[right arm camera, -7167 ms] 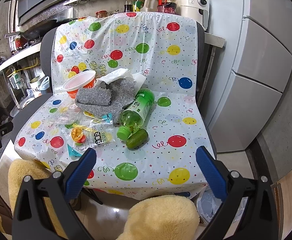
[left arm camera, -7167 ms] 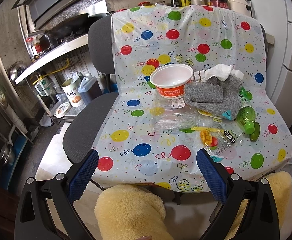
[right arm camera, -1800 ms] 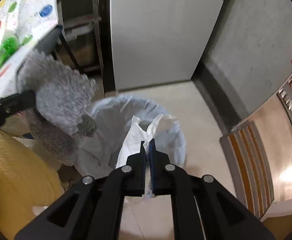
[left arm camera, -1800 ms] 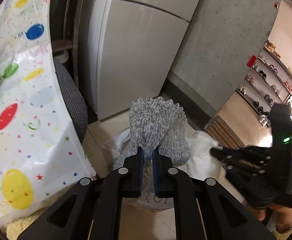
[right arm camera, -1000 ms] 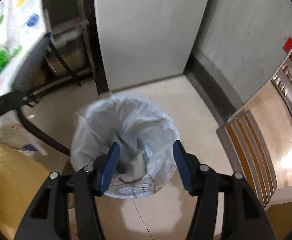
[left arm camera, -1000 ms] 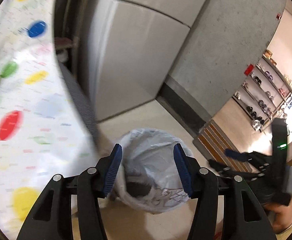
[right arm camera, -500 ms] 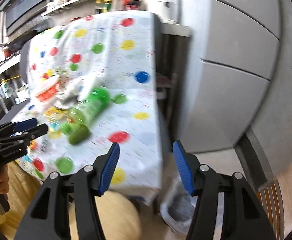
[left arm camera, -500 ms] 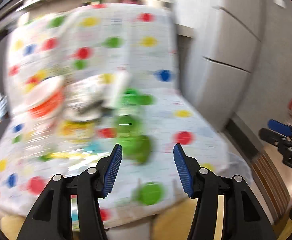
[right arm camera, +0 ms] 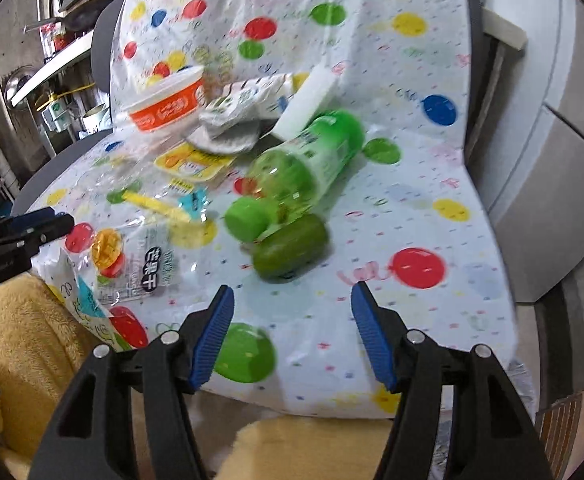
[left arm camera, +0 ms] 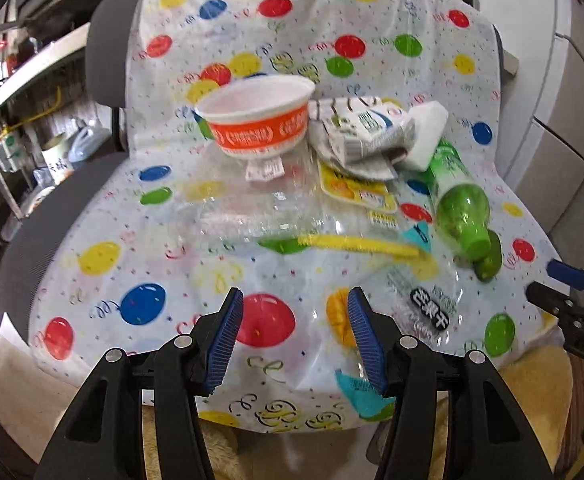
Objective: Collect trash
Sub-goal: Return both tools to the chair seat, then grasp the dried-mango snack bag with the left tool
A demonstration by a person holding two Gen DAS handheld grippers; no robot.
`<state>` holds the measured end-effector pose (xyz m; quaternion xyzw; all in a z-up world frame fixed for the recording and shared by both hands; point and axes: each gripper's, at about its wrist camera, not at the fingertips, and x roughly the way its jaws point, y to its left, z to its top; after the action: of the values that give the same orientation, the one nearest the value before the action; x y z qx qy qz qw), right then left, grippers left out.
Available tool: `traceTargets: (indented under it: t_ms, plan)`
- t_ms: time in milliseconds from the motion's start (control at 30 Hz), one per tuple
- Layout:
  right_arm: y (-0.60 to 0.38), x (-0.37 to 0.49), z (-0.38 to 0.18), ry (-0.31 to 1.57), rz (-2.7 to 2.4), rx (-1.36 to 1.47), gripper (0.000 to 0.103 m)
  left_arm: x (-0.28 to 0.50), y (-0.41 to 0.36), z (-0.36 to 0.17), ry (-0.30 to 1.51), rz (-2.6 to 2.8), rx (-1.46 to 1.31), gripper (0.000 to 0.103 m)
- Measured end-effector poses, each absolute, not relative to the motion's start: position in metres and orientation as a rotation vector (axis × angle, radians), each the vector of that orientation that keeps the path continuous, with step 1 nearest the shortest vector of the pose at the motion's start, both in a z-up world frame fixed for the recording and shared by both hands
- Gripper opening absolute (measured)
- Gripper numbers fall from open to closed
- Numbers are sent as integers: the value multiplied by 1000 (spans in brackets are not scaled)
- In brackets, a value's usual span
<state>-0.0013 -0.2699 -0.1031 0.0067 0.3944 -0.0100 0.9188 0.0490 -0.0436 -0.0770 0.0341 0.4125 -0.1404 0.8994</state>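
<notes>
Both pairs of tongs hang over the near edge of a chair seat draped in a balloon-print plastic sheet [left arm camera: 140, 264], and neither grips anything. The left tongs [left arm camera: 295, 336] stand spread, with only the sheet visible between their blue pads. The right tongs [right arm camera: 292, 332] are opening, nothing between them either, pointed down at the sheet's near right part.

The trash lies heaped on the seat. An orange-and-white instant noodle bowl [left arm camera: 258, 120] sits toward the back, resting on a clear plastic container [left arm camera: 252, 208]. Just right of the bowl is a crumpled milk carton [left arm camera: 365, 132], with a white sponge block [left arm camera: 425, 134] leaning beside it. A green plastic bottle [right arm camera: 297, 174] lies on its side, cap toward the front, touching a dark green avocado-like fruit [right arm camera: 290, 250] at its cap end. Nearer the front edge sits a clear dried-mango snack bag [right arm camera: 140, 264], and a yellow wrapper [left arm camera: 355, 192] lies behind it, partly under the carton.
</notes>
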Motion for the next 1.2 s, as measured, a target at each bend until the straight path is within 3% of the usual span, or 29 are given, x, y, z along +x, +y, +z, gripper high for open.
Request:
traceTargets:
  t_ms: [133, 167, 200, 233, 600, 667, 767, 800, 833, 867, 900, 933, 1200]
  plan:
    - [-263, 0, -109, 823, -24, 9, 61, 42, -46, -90, 883, -410, 75, 57]
    - [-264, 0, -109, 825, -27, 8, 61, 40, -46, -91, 884, -435, 68, 61]
    - [-265, -1, -109, 828, -34, 4, 61, 39, -47, -92, 881, -455, 64, 75]
    - [-265, 0, -109, 829, -39, 2, 62, 36, -50, -92, 871, -474, 62, 81]
    - [-274, -5, -109, 823, -33, 28, 64, 48, -85, -111, 808, -400, 227, 81]
    - [-274, -6, -109, 822, -29, 28, 64, 51, -88, -112, 803, -406, 236, 77]
    - [-274, -7, -108, 821, -27, 30, 64, 56, -90, -115, 814, -409, 240, 57]
    - [-275, -7, -107, 820, -28, 30, 64, 56, -88, -115, 812, -409, 234, 47]
    - [-275, -8, -107, 819, -29, 30, 64, 57, -87, -114, 811, -414, 228, 31]
    - [-276, -8, -107, 819, -30, 30, 64, 57, -86, -113, 814, -420, 223, 25]
    - [-277, -8, -107, 820, -31, 31, 64, 57, -85, -111, 811, -424, 216, 8]
    - [-277, -8, -107, 820, -31, 32, 64, 56, -82, -108, 813, -438, 202, 0]
    - [-275, -1, -106, 822, -24, 38, 64, 51, -54, -66, 705, -388, 48, 0]
